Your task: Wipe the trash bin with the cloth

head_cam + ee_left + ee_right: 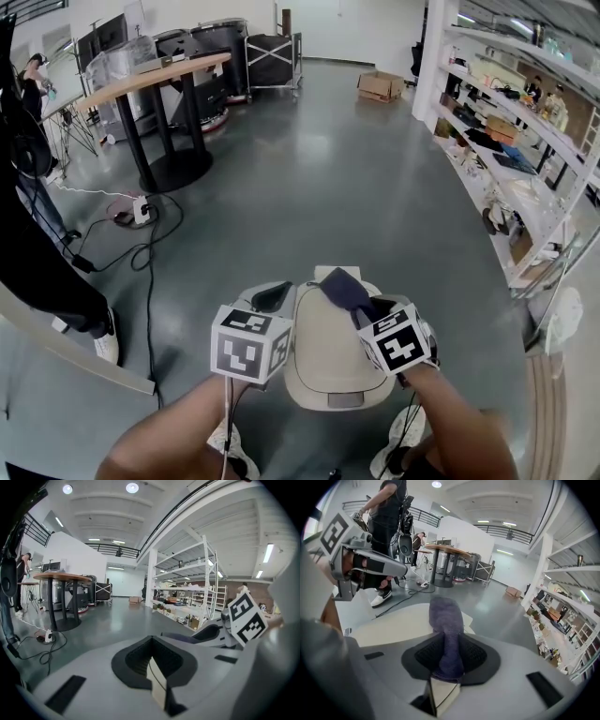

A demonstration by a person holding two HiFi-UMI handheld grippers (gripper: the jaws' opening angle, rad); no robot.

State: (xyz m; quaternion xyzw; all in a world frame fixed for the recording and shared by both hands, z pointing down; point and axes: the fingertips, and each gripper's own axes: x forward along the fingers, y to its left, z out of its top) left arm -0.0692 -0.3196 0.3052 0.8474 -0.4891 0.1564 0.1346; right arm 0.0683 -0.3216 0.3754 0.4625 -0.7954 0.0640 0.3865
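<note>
In the head view the bin (328, 361) stands on the floor (309, 169), with the left gripper (272, 296) at its left edge and the right gripper (361, 305) over its top with a dark cloth (342, 289). In the left gripper view the jaws are together, with nothing between them. In the right gripper view the jaws are clamped on the cloth, whose free end lies on the bin.

- The left gripper (272, 298) is held at the lower centre-left of the head view, pointed away from the body — its jaws are closed together, with nothing between them.
- The right gripper (364, 309) is held just beside it, at lower centre-right — its jaws are clamped on the cloth (447, 620).
- The left forearm (164, 436) and right forearm (464, 431) are seen bare, reaching up from the bottom edge.
</note>
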